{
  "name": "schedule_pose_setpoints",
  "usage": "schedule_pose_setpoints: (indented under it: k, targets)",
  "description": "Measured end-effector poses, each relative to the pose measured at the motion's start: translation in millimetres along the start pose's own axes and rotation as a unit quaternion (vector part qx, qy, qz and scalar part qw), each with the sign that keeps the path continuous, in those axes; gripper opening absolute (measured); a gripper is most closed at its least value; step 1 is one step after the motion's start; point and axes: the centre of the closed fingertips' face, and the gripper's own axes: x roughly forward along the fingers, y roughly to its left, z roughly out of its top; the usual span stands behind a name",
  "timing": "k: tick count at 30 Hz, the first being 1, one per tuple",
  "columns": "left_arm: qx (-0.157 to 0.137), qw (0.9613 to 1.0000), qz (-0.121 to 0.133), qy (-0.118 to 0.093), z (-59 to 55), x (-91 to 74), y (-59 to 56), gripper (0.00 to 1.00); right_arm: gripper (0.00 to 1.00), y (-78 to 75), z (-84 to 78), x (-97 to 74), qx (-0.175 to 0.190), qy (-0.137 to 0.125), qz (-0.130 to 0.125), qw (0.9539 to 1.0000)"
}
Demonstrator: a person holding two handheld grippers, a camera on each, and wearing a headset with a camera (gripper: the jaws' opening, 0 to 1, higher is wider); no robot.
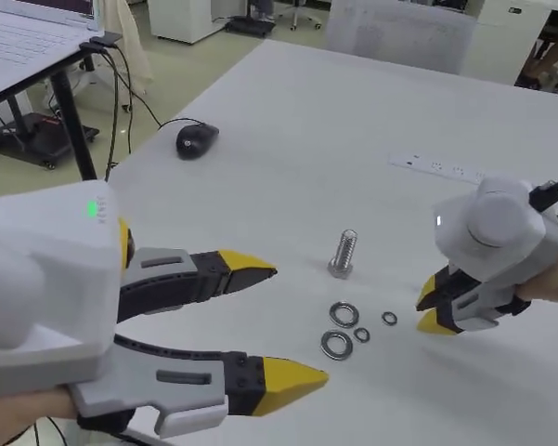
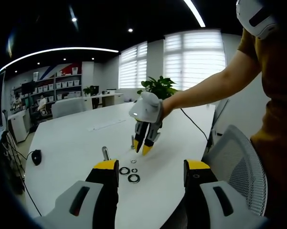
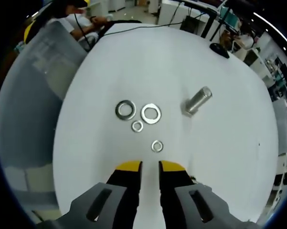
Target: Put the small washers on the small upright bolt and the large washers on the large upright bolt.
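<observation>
- Left gripper (image 1: 297, 323): jaws spread wide, empty.
- Right gripper (image 1: 431, 307): jaws narrowly parted, empty.
- Two large washers (image 1: 343, 313) and two small washers (image 1: 362, 334) lie flat on the table (image 1: 288, 167) beside the upright bolt (image 1: 343, 254).

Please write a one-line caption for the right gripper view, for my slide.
Right gripper, jaws narrowly apart, facing two large washers, two small washers and an upright bolt on a white table.

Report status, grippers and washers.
Left gripper wide open, empty. Right gripper narrowly open, near a small washer. Four washers flat beside upright bolt. Nothing in the way.
</observation>
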Motion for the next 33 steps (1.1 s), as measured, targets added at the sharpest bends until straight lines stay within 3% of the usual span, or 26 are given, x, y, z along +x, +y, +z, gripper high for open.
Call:
schedule_pose_setpoints:
  k: [12, 20, 24, 29, 30, 33]
  targets:
    - [-0.006, 1.0, 0.006, 0.003, -4.1, 2.2, 4.9, 0.54, 0.16, -14.5, 5.9, 24.7, -0.004, 0.011, 0.021, 0.9997]
    - [-0.01, 0.9999, 0.01, 0.002, -4.0, 2.9, 8.8, 0.54, 0.16, -8.9, 4.3, 31.8, -0.004, 0.02, 0.046, 0.9987]
    - [-0.011, 0.9999, 0.01, 0.004, -5.7, 4.0, 9.6, 0.54, 0.16, -11.5, 8.7, 32.8, 0.009, 0.005, 0.046, 0.9989]
    - [-0.011, 0.9999, 0.007, 0.004, -5.2, 5.4, 8.5, 0.54, 0.17, -10.1, 8.5, 32.2, 0.002, 0.01, 0.043, 0.999]
    - [-0.011, 0.9999, 0.007, 0.004, -5.0, 5.5, 8.5, 0.54, 0.19, -15.3, 10.0, 31.8, -0.025, 0.007, 0.027, 0.9993]
    - [-0.011, 0.9999, 0.006, 0.006, -5.2, 5.7, 8.5, 0.54, 0.2, -12.9, 8.9, 32.2, -0.013, 0.012, 0.036, 0.9992]
